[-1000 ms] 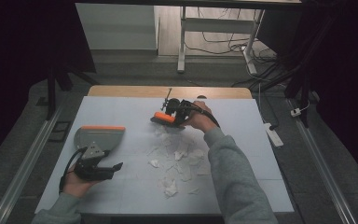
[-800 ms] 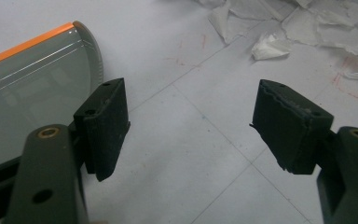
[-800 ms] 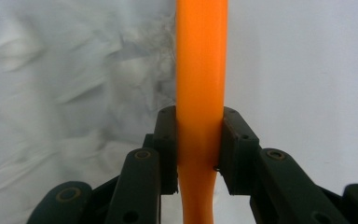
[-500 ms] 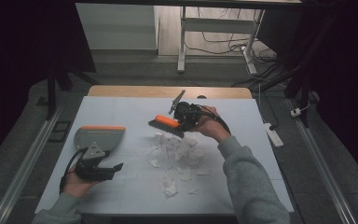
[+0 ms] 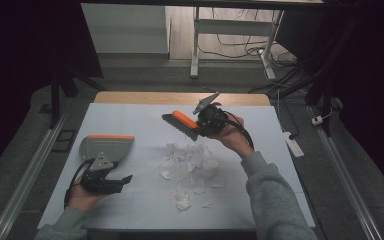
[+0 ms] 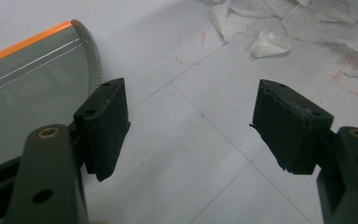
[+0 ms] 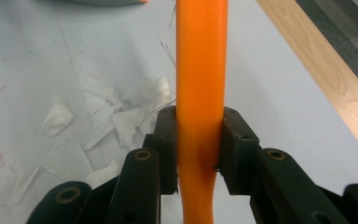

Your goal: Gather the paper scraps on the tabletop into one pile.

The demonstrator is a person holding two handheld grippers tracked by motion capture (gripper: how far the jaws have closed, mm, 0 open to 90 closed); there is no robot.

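At the near left, the left gripper (image 5: 111, 181) is seen where it was a second ago, low over the white table (image 5: 130, 120), its jaws apart with nothing between them; the grey dustpan (image 5: 105, 148) with its orange edge lies just beyond it, partly beside its left jaw in the left gripper view. Between the two hands, the heap of torn paper scraps (image 5: 187, 167) is spread mid-table. Farther off, the right gripper (image 5: 204, 126) has been raised and shifted right since the earlier frame; its jaws are clamped on the orange handle of the brush (image 5: 181, 123), which is held clear of the table, above the far edge of the scraps.
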